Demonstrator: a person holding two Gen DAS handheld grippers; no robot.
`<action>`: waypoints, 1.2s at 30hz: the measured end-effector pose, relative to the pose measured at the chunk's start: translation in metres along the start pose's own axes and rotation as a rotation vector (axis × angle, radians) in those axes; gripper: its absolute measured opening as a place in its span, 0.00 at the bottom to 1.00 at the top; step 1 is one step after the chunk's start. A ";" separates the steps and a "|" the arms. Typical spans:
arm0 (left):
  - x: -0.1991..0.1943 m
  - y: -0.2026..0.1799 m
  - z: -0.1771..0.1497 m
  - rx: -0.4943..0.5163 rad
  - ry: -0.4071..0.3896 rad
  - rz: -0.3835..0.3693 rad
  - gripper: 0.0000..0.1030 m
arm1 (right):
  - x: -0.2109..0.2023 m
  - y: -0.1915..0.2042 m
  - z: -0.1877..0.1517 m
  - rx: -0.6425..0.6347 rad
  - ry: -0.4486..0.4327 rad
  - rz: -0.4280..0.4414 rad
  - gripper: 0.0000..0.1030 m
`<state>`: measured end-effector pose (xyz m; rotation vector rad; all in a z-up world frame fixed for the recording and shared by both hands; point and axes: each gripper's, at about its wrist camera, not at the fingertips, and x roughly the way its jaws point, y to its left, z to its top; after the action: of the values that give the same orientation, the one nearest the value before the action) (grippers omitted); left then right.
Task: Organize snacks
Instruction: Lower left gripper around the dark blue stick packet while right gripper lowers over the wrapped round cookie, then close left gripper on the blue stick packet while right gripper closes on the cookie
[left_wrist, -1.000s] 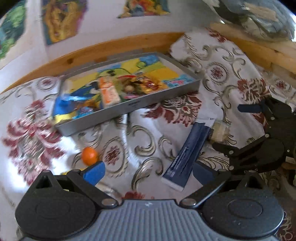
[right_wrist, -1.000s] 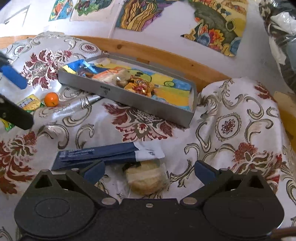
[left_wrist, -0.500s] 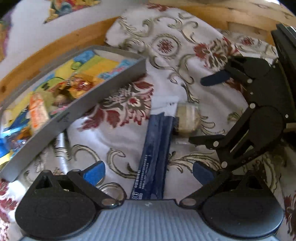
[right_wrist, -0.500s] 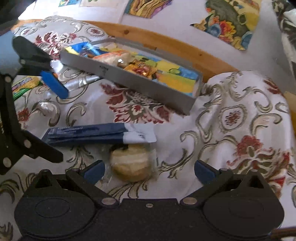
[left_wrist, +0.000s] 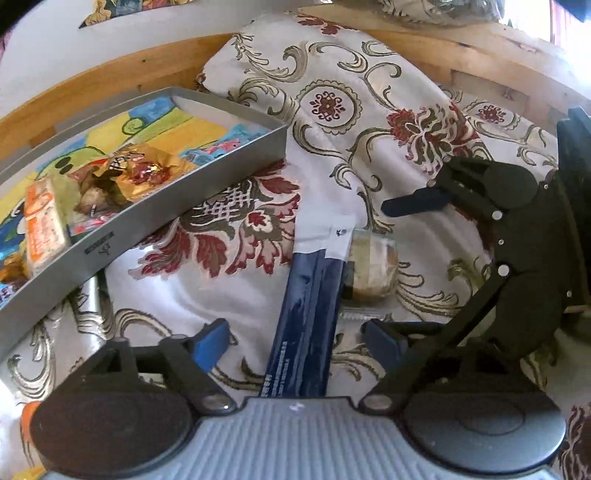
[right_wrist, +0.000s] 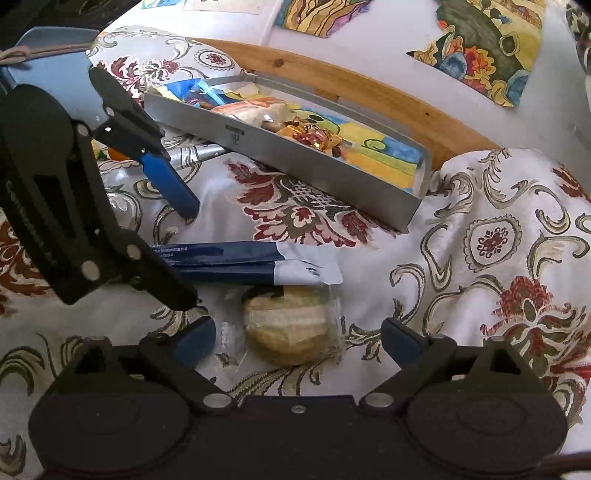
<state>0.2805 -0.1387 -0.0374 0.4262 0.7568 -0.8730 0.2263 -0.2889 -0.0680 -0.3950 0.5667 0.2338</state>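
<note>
Floral cloth (right_wrist: 498, 236): navy snack packet (left_wrist: 310, 314) flat mid-cloth between the spread fingers of the left gripper (left_wrist: 295, 338); wrapped round biscuit (right_wrist: 291, 328) touching its side, between the right gripper (right_wrist: 299, 341)'s parted fingers. Grey tray (right_wrist: 314, 170) of snacks beyond, against the wooden edge (right_wrist: 369, 88).

Your left gripper (left_wrist: 295, 338): fingers spread wide apart, nothing held, angled low and forward. Your right gripper (right_wrist: 297, 338): fingers likewise spread, empty, held low, close beside the left and crossing its line.
</note>
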 end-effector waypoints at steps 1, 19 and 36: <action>0.002 0.001 0.001 -0.007 0.004 -0.005 0.76 | 0.000 0.000 0.000 0.004 0.000 0.001 0.91; 0.013 0.018 0.002 -0.177 0.082 -0.060 0.40 | 0.004 0.002 0.002 0.045 -0.003 0.047 0.69; 0.001 0.014 -0.001 -0.255 0.095 0.040 0.30 | 0.004 0.004 0.002 0.075 0.005 0.038 0.50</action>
<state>0.2919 -0.1307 -0.0382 0.2561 0.9317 -0.7113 0.2289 -0.2838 -0.0697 -0.3127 0.5866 0.2473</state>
